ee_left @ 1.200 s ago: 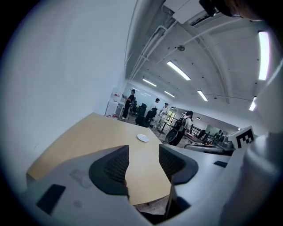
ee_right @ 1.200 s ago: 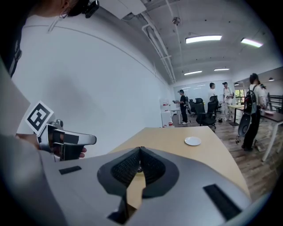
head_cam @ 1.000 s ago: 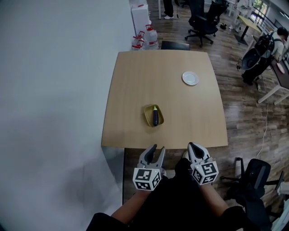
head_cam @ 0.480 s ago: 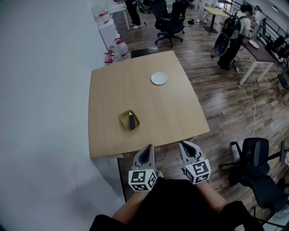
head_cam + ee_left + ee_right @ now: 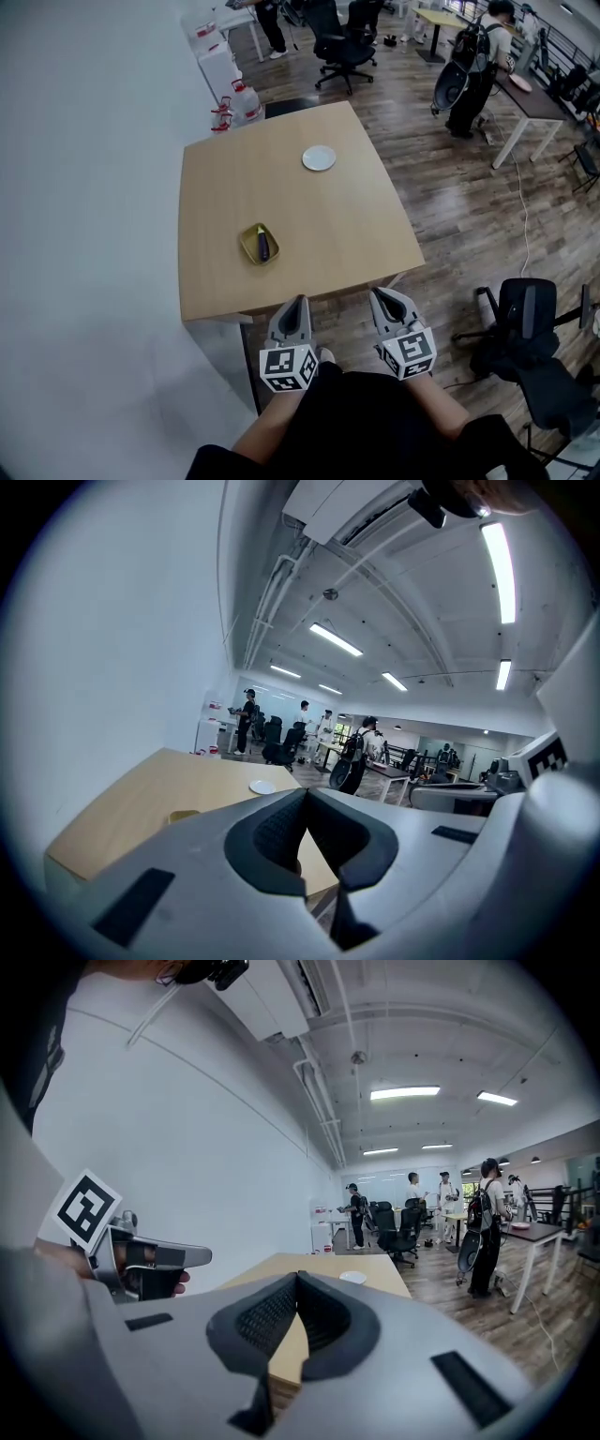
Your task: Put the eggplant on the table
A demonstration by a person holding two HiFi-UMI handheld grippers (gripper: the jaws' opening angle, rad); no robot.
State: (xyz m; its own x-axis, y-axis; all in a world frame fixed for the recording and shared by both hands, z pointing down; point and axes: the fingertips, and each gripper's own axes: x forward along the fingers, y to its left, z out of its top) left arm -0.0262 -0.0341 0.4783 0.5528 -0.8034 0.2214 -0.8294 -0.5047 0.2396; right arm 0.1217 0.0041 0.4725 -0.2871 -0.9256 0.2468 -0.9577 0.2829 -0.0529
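A dark purple eggplant (image 5: pixel 264 246) lies in a small yellow dish (image 5: pixel 249 244) on the left half of the wooden table (image 5: pixel 356 234). Both grippers hang side by side just short of the table's near edge, well away from the dish. My left gripper (image 5: pixel 299 302) is shut with nothing in it, and its pads meet in the left gripper view (image 5: pixel 306 792). The right gripper (image 5: pixel 378 294) is also shut and empty, jaws together in the right gripper view (image 5: pixel 298 1275). The yellow dish (image 5: pixel 183 815) shows low in the left gripper view.
A white plate (image 5: pixel 319 157) sits on the table's far side. A white wall (image 5: pixel 84 234) runs along the left. Water jugs (image 5: pixel 234 105) and office chairs (image 5: pixel 337 42) stand beyond the table, a black chair (image 5: pixel 525 319) at my right, and people (image 5: pixel 478 56) stand further back.
The left gripper's jaws have gone from open to shut. Both grippers have shifted along the table's near edge, and the table now sits further left and smaller in the head view.
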